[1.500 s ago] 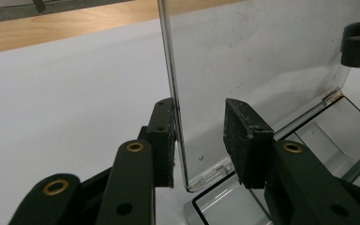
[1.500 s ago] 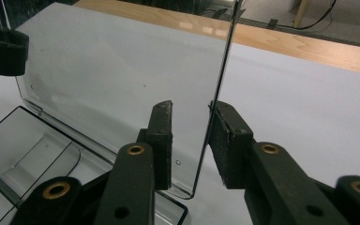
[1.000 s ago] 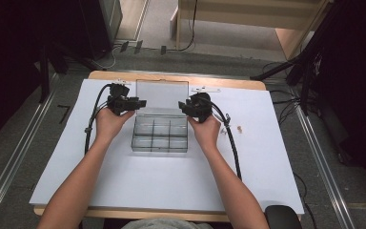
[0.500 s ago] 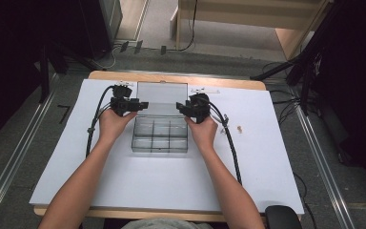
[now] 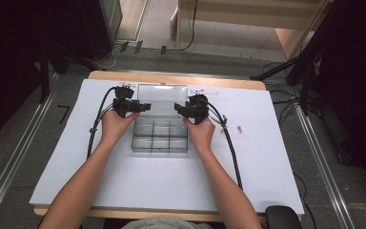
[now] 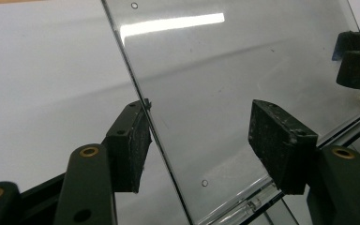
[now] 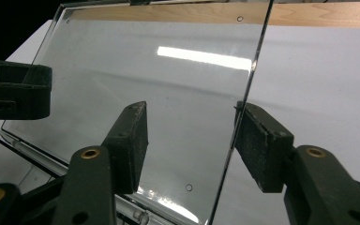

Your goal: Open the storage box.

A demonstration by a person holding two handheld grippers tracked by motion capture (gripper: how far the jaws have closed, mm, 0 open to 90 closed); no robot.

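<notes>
Two tools at work on one clear compartment box [image 5: 160, 136], which sits mid-worktop [image 5: 76, 181] on the white sheet [image 5: 267, 162]. Box lid [image 5: 163, 93] swung fully back, lying flat behind the tray on its hinge, toward the far edge.

Left tool [image 5: 129, 107] at the lid's left edge; right tool [image 5: 190, 109] at its right edge. Left gripper view: lid [image 6: 243, 84] edge runs between the jaws, pads apart, the left pad close to or just grazing the edge — cannot be sure which. Right gripper view: lid [image 7: 150, 84] edge sits just beside the right pad, the other pad well clear. Both sets of jaws have just been opening, with the lid edge between them but no clamp on it now.

Tray compartments look empty from the high view, though glare makes this hard to confirm. One small tan object [image 5: 238, 129] lies on the sheet, right of the box, apart from it.

Judgement: opening is done, lid released. Any filling or sorting is not yet begun.
</notes>
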